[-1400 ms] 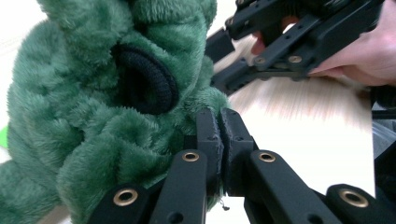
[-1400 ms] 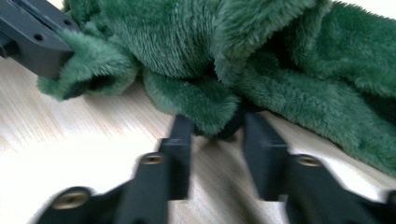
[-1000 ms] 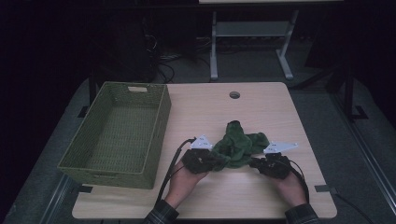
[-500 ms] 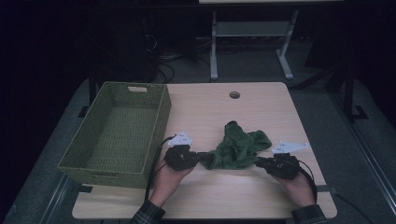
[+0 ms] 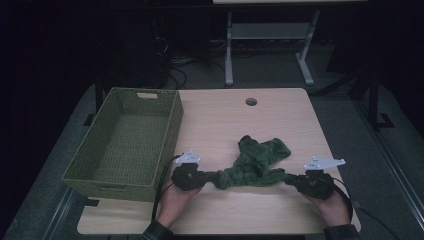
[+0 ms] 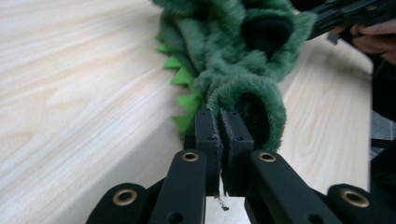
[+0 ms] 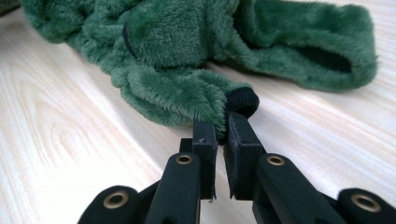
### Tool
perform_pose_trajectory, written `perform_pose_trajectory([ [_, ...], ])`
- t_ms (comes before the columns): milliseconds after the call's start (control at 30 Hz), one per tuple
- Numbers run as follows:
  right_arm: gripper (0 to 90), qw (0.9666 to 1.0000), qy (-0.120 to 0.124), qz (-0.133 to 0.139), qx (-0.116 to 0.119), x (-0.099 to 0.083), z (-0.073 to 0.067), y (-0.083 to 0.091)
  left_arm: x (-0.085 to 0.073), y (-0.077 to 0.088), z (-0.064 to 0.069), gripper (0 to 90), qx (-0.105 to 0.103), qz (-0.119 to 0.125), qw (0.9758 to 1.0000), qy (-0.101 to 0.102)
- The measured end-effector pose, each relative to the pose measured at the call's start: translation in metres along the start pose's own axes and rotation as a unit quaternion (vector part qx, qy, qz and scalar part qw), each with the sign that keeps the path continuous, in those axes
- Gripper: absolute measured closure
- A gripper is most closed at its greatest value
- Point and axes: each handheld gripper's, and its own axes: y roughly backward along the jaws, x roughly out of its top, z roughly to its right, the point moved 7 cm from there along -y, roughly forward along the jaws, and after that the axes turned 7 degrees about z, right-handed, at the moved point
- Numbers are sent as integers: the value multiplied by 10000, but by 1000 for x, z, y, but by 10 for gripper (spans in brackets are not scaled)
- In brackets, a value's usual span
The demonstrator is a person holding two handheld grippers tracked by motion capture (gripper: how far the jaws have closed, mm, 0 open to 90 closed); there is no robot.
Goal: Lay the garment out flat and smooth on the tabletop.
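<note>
The green plush garment (image 5: 255,165) lies on the desk (image 5: 225,120), near its front edge, stretched between the 2 grippers. The left gripper (image 5: 207,177) has its jaws clamped on the garment's left end; the right gripper (image 5: 290,179) has its jaws clamped on a black-cuffed end. A woven basket (image 5: 125,142) stands at the desk's left side, apart from the garment.

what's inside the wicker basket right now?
The green wicker basket looks empty: its woven floor and far walls show in the high view. The strip of floor just behind its near wall is hidden. The green plush garment lies outside it on the table.
</note>
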Motion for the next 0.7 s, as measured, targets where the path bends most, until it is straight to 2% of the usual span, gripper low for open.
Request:
perform_pose_trajectory([
  [33,830,10000,14,-15,5,-1,-1,0,-2,0,-2,841,100,-49,9999,-65],
  [133,826,10000,53,-74,18,-5,-4,-1,-3,3,-5,762,304,-16,9995,-71],
  [267,775,9999,90,-133,-48,-9,-6,-1,3,10,-3,665,369,176,9992,-38],
  [367,649,9998,95,-99,-115,-10,-6,2,13,19,5,637,320,332,9989,-120],
  [467,618,9998,153,35,-150,-7,-5,8,22,23,17,638,165,415,9987,-233],
  [567,601,9995,186,208,-134,1,-6,13,23,16,30,652,-61,342,9988,-351],
  [700,603,9989,196,419,-6,12,-10,12,13,-5,40,674,-251,9,9988,-427],
])
